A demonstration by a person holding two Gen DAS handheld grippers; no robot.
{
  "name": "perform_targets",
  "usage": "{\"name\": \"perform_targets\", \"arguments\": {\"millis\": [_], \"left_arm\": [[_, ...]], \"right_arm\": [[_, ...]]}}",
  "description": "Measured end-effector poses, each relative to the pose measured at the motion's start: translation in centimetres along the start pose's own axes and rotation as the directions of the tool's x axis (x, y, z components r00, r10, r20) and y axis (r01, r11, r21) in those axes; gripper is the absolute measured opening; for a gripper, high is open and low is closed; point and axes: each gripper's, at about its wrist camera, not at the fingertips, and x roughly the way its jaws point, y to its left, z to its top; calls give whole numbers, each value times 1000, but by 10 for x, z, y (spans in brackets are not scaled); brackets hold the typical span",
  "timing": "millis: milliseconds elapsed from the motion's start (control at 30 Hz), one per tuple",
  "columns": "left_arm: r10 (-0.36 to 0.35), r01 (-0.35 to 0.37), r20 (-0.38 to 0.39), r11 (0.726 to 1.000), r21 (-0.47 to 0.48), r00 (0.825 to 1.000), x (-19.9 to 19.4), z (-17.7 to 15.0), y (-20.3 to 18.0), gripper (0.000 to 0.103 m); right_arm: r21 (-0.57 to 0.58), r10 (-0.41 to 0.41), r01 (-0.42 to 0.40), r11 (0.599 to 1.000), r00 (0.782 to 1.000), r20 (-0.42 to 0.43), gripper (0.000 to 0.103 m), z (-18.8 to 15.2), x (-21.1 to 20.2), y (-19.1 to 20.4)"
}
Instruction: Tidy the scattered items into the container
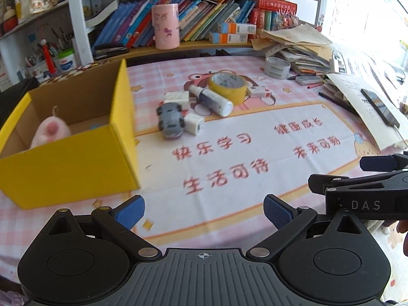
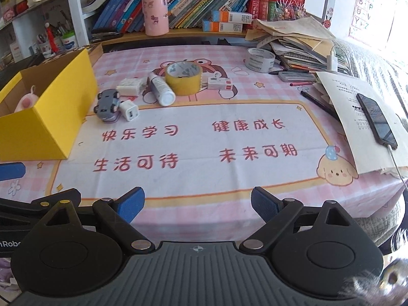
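**Both grippers poised empty as desk clutter waits beside yellow box**

Over a pink checked desk mat [image 2: 193, 178], the left gripper [image 1: 204, 213] and right gripper [image 2: 197, 204] hang near the front edge, each with its blue pads spread wide and nothing between them. The container — a yellow cardboard box [image 1: 68, 163] — stands open at the left of the mat with a pink plush toy [image 1: 49, 132] already inside. The loose items sit in one cluster just right of the box: a grey toy car [image 2: 108, 105] lying on its side and touching a white charger plug [image 2: 130, 112], a white ridged block [image 2: 130, 85] behind them, a white spray bottle [image 2: 162, 89] on its side against a roll of yellow tape [image 2: 183, 77], and a small white carton [image 2: 219, 83] beyond.

The car and plug look the likeliest first picks, being nearest the box. A clean grasp probably means closing on the car across its narrow body, not over the wheels, and coming in from above so the plug is not nudged. The bottle may roll — taking it across the barrel, mid-length, seems safest. The tape is best pinched through one wall of the ring.
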Motion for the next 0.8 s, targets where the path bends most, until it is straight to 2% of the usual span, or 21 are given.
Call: {"name": "perform_targets", "arguments": {"millis": [300, 533, 633, 800], "left_arm": [[71, -69, 55, 997, -37, 996, 26, 36, -14, 101], [176, -165, 122, 982, -91, 977, 50, 67, -12, 99], [213, -198, 121, 972, -125, 970, 67, 78, -10, 93], [284, -269, 107, 954, -131, 953, 98, 92, -9, 83]], "right_arm": [[-24, 33, -33, 999, 999, 2, 91, 33, 31, -33], [-32, 78, -78, 996, 997, -5, 91, 57, 54, -50], [-56, 107, -108, 993, 994, -10, 91, 67, 63, -51], [-114, 163, -164, 980, 986, -17, 91, 77, 71, -51]]}}
